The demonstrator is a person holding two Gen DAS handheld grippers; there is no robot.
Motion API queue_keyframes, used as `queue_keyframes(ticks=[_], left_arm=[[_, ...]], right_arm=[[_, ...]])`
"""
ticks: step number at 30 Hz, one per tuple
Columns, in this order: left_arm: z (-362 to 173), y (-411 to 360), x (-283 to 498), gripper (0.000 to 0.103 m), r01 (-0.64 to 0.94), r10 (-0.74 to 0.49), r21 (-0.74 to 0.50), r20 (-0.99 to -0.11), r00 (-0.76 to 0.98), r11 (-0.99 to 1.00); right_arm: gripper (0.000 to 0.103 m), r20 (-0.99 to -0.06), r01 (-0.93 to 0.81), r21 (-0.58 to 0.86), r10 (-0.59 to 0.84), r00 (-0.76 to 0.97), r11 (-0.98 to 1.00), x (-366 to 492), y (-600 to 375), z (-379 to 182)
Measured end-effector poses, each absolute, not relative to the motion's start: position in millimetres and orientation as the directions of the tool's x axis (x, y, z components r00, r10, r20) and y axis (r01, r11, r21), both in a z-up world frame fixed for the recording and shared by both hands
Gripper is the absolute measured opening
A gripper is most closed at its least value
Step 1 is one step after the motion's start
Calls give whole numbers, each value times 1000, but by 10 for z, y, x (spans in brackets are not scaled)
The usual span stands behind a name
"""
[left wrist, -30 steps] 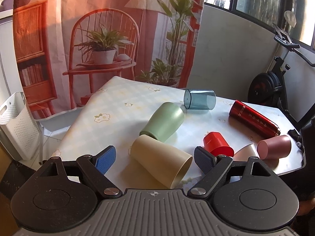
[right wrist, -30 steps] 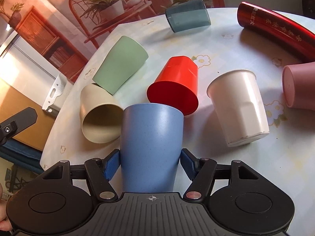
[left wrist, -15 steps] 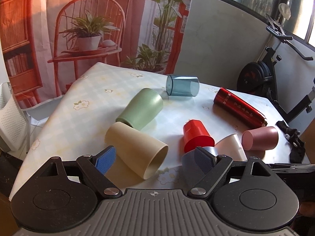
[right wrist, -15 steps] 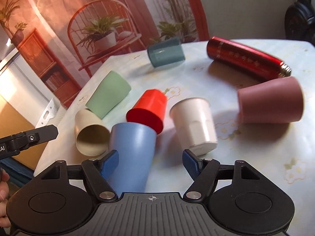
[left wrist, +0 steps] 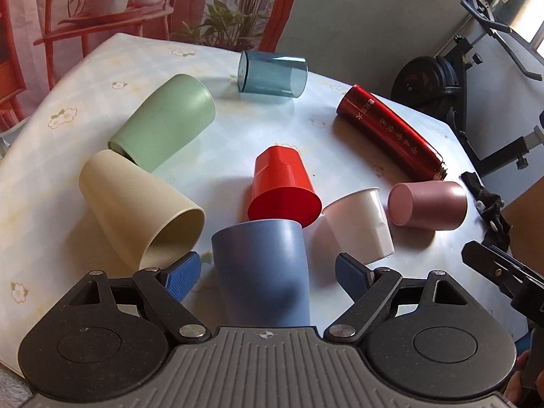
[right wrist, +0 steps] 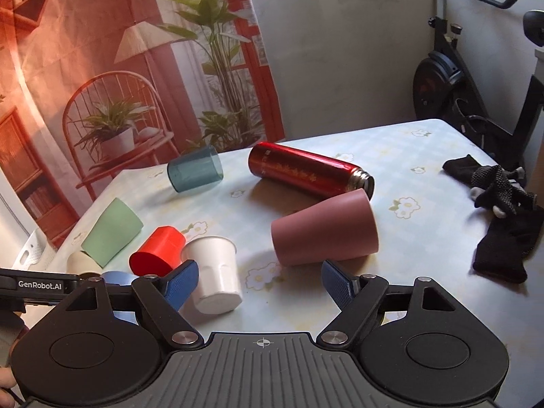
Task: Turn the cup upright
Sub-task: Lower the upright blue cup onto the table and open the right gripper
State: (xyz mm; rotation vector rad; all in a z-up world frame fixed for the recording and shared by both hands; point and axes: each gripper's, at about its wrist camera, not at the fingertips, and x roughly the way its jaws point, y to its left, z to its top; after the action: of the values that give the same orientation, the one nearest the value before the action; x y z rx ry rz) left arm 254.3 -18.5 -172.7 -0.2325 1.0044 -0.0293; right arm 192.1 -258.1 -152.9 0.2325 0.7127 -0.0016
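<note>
Several cups lie on their sides on the table. A blue cup (left wrist: 261,272) lies between the open fingers of my left gripper (left wrist: 267,273), with gaps on both sides. Around it lie a cream cup (left wrist: 136,204), a green cup (left wrist: 163,122), a red cup (left wrist: 284,187), a white cup (left wrist: 360,224) and a pink cup (left wrist: 428,204). My right gripper (right wrist: 260,280) is open and empty, just in front of the white cup (right wrist: 214,272) and the pink cup (right wrist: 326,231). Only the blue cup's rim (right wrist: 115,277) shows in the right wrist view.
A clear teal cup (left wrist: 272,73) and a red flask (left wrist: 387,132) lie at the far side of the table (left wrist: 51,187). Black gloves (right wrist: 503,210) lie at the right edge. An exercise bike (right wrist: 452,78) stands behind the table.
My right gripper let go of the blue cup and drew back to the right. My left gripper moved right and forward until the blue cup lay between its open fingers.
</note>
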Motion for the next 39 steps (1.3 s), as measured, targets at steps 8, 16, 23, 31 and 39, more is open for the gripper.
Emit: queue_keyframes(ticks=[8, 16, 23, 31, 39], left_arm=[[-1876, -199, 2674, 87, -109, -116, -188, -873, 474, 976], [-2029, -149, 2771, 75, -140, -140, -217, -895, 423, 966], [-2010, -172, 2637, 72, -94, -156, -224, -872, 463, 970], [-1827, -214, 2357, 72, -26, -124, -170, -811, 572, 985], [-1727, -307, 2356, 72, 25, -95, -103, -752, 652, 994]], right_arm=[[77, -649, 81, 222, 85, 756, 972, 1915, -2597, -1550], [77, -654, 81, 223, 88, 751, 971, 1936, -2588, -1549], [77, -651, 92, 223, 78, 755, 971, 1917, -2625, -1524], [77, -660, 83, 217, 84, 747, 973, 1905, -2562, -1536], [77, -650, 68, 214, 90, 755, 974, 1901, -2494, -1491]])
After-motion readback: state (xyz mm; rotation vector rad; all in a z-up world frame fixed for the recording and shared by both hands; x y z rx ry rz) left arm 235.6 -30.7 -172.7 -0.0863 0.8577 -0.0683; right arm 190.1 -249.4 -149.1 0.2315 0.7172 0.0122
